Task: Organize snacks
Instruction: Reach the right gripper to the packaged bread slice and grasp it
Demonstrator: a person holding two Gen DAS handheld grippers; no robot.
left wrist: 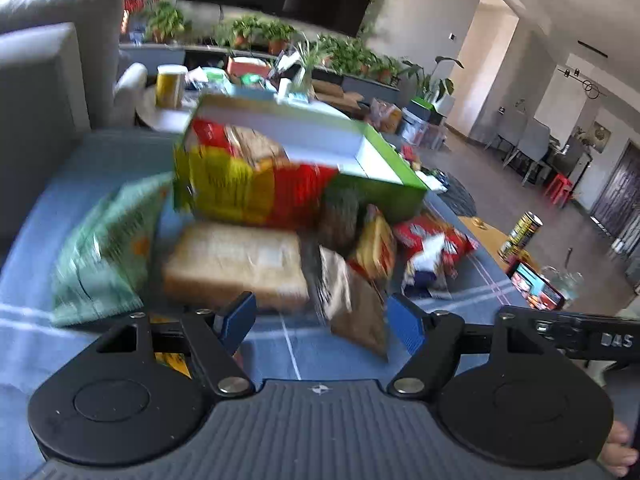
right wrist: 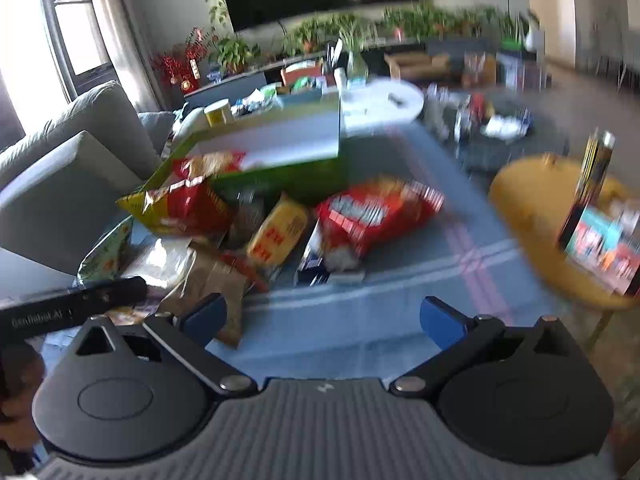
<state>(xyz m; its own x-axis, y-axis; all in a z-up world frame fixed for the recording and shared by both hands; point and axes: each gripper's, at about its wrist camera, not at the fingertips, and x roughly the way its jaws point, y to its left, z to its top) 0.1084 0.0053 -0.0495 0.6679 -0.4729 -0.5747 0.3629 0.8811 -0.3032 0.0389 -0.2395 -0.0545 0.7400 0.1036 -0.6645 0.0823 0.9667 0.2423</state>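
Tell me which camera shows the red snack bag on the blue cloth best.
The right wrist view. There the red snack bag lies near the middle, whole and unblocked, though blurred. In the left wrist view the same bag sits off to the right, smaller, its near edge partly behind a yellow packet.

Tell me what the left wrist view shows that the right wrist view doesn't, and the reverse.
Only the left wrist view shows the top face of the pale wrapped block lying by the green bag.

Only the right wrist view shows the window and the whole yellow round side table.

Both show the green box, the red snack bag, the blue cloth, and an open, empty claw: left claw, right claw.
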